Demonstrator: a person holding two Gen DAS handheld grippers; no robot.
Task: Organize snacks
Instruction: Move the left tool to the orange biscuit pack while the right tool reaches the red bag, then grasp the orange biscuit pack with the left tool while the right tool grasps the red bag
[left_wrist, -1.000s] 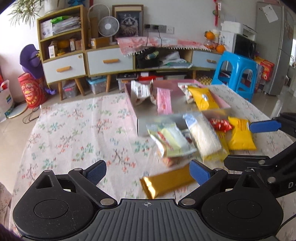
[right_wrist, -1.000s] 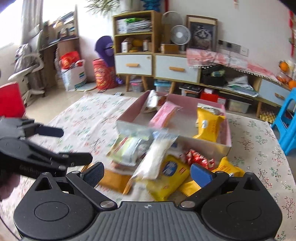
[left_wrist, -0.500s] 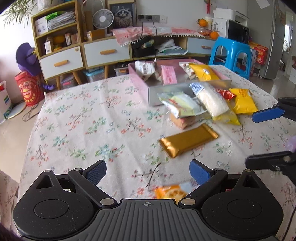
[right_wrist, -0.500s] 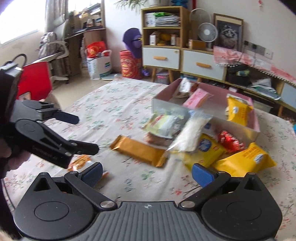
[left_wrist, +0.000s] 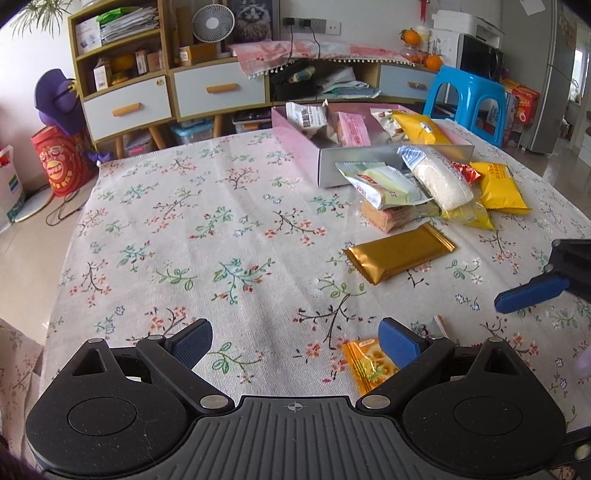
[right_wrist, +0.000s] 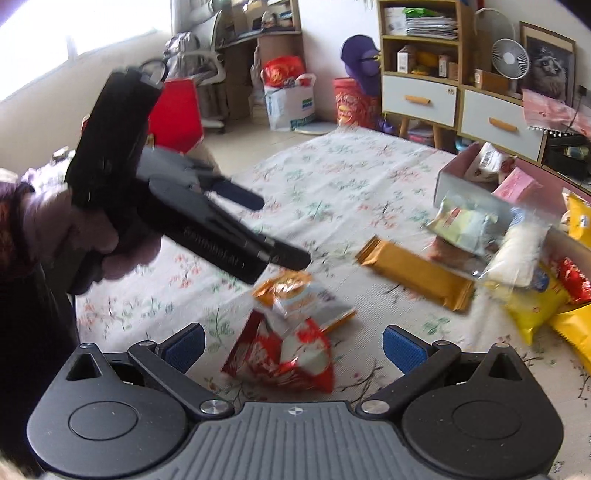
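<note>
A pink box (left_wrist: 295, 147) with several snack packets inside stands at the far right of the floral table. In front of it lies a pile of packets (left_wrist: 424, 184) and a gold bar (left_wrist: 399, 254). My left gripper (left_wrist: 295, 341) is open and empty above the table; an orange packet (left_wrist: 365, 365) lies by its right finger. My right gripper (right_wrist: 293, 345) is open and empty just above a red packet (right_wrist: 284, 356) and an orange-and-white packet (right_wrist: 295, 295). The left gripper shows in the right wrist view (right_wrist: 275, 227), held in a hand.
A floral cloth covers the table (left_wrist: 184, 221). Behind it stand a cabinet with drawers (left_wrist: 207, 88), a blue stool (left_wrist: 469, 99) and a red chair (right_wrist: 177, 110). The table's near-left edge drops to the floor.
Both grippers have pulled back from the pile toward the table's near side. The red and orange packets near the front edge have come into view. Both stay open.
</note>
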